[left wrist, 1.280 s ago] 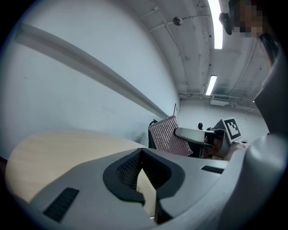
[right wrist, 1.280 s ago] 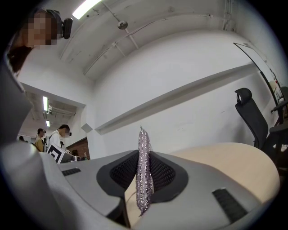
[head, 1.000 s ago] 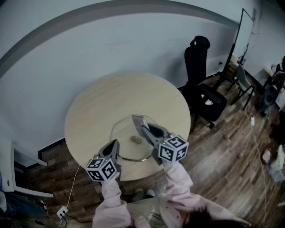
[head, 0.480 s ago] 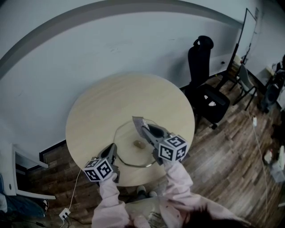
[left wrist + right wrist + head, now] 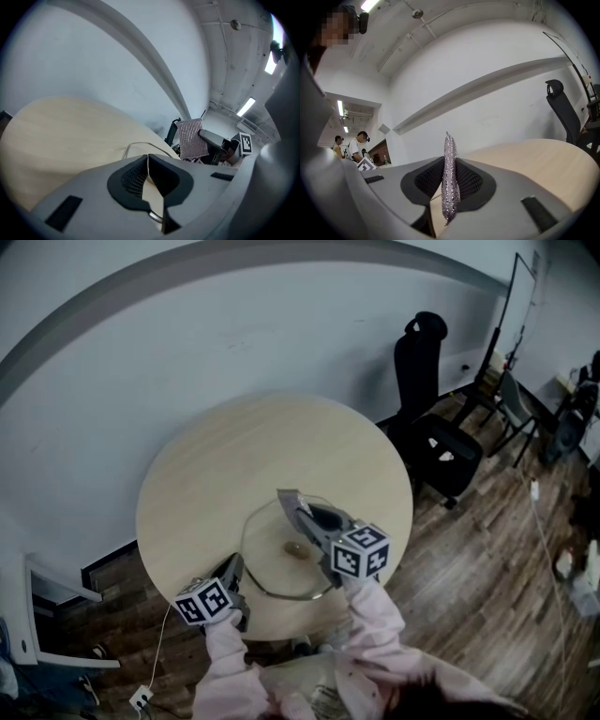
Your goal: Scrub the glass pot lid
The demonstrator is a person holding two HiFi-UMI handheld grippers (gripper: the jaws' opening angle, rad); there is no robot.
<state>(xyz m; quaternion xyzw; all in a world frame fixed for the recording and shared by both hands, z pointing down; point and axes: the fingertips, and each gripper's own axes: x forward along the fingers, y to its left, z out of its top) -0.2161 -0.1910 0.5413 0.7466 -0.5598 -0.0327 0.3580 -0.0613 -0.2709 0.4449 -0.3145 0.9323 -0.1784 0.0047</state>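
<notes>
Well, round pale table (image 5: pixel 216 474), circular glass lid (image 5: pixel 272 559), silvery mesh scrubber (image 5: pixel 450 178)

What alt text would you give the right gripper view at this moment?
The right gripper is clamped on a silvery scrubbing cloth, seen edge-on and upright between its jaws. Beyond it are a pale round table, a white wall and a black office chair; two people stand far off at the left.

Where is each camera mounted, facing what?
Head view: on the head, steeply down at table, lid, sleeves, left gripper, right gripper.
Left gripper view: on the left gripper, across the table; jaws, just easing open, hold the lid's rim.
Right gripper view: on the right gripper, toward the wall; jaws pinch the scouring pad.
Shared: head and left gripper views show that pad.
</notes>
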